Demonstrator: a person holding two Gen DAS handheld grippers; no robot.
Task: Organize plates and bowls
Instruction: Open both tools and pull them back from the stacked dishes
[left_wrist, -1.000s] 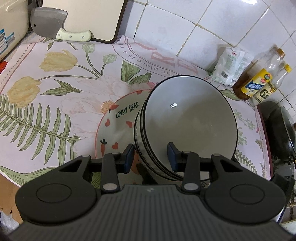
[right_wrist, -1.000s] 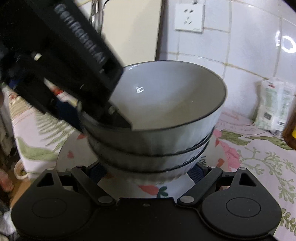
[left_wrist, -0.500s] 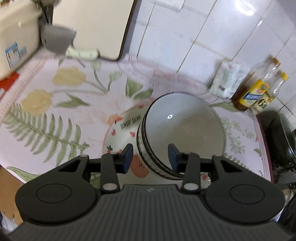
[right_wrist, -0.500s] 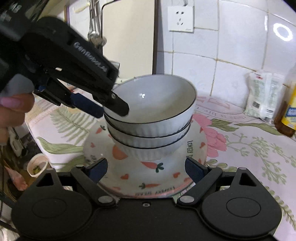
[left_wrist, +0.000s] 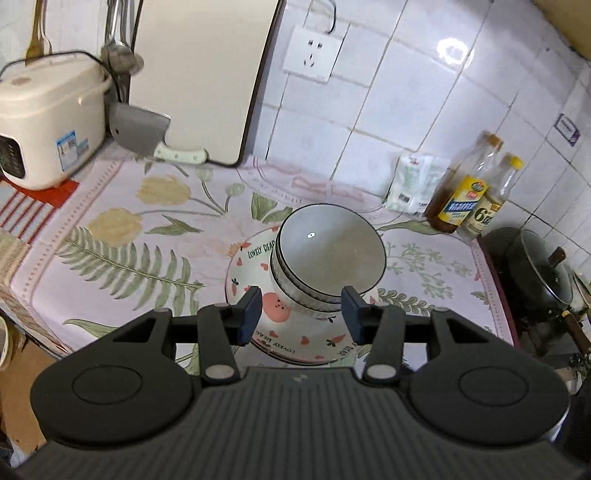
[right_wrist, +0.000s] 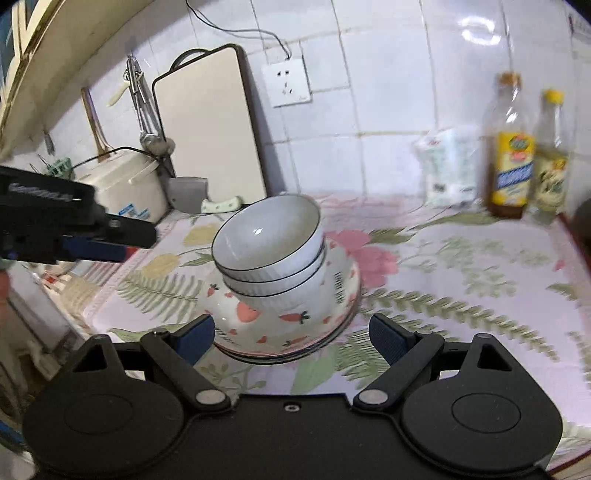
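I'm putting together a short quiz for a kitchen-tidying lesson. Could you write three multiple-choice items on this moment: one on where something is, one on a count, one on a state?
1. Where does the stack of bowls sit?
A. on the carrot-patterned plates
B. inside the rice cooker
C. on the black pot

2. How many bowls are stacked?
A. one
B. three
C. six

3. What is the right gripper holding?
A. a bowl
B. a bottle
C. nothing

Answers:
1 A: the stack rests in the middle of the plates.
2 B: three dark rims show one above another in the right wrist view.
3 C: its jaws stand wide open short of the plates, with no pad touching them.
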